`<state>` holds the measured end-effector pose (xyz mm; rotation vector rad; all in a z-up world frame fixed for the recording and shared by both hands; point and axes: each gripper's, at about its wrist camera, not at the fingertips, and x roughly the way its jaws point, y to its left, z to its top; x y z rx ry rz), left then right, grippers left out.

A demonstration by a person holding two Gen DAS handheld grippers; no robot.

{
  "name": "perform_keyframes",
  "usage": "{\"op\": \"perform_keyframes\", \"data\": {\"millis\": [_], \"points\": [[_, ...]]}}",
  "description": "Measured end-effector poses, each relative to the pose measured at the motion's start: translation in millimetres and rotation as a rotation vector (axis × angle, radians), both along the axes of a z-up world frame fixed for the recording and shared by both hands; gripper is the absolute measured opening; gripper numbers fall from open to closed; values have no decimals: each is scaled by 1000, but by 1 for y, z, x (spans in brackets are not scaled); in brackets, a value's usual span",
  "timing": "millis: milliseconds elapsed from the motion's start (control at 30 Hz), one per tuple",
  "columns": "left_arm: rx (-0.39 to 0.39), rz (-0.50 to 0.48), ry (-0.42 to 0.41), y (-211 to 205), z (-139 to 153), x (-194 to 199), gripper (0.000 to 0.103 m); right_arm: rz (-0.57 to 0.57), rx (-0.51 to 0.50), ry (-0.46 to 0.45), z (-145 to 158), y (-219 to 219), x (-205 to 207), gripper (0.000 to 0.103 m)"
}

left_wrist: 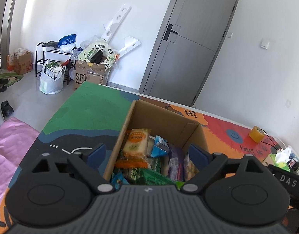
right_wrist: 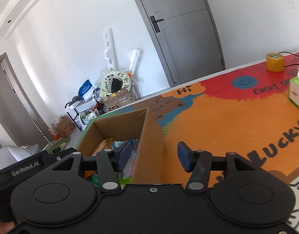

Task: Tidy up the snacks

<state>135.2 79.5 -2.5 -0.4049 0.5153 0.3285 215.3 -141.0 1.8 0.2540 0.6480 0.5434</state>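
The cardboard box (left_wrist: 159,120) stands open at the top, so a hand can come in from above, but snack packets (left_wrist: 149,156) crowd its floor and leave little bare space. Its upright walls block any approach from the side; the right wall (right_wrist: 149,136) stands between the spread blue pads (right_wrist: 183,157) of the right gripper (right_wrist: 154,154). Beside the box the painted table top (right_wrist: 217,126) lies bare across a broad orange stretch. Further off, a tape roll (right_wrist: 274,62) and a tissue box (right_wrist: 296,95) stand in the way.

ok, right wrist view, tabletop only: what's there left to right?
Cardboard box of snacks → orange "Hi" patch → blue smiley → yellow tape roll → green tissue box at the right edge.
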Motion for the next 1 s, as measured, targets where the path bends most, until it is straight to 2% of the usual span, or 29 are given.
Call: {"op": "perform_keyframes", "data": {"millis": [133, 200, 267, 367, 433, 833, 1000], "points": [[16, -7, 0, -13, 4, -9, 94, -3, 10, -8, 4, -16, -6, 61], [29, -17, 1, -20, 8, -12, 96, -7, 15, -19, 7, -24, -11, 68], [37, -29, -1, -26, 13, -17, 97, -21, 17, -33, 10, -32, -14, 83], [59, -37, -10, -37, 21, -23, 101, -37, 24, -52, 14, -45, -21, 98], [69, -58, -16, -44, 25, -26, 102, -40, 29, -60, 17, -53, -26, 103], [69, -100, 13, -61, 27, -51, 103, -72, 31, -75, 33, -99, -57, 103], [80, -110, 7, -65, 33, -63, 103, -60, 22, -110, 44, -108, -73, 103]]}}
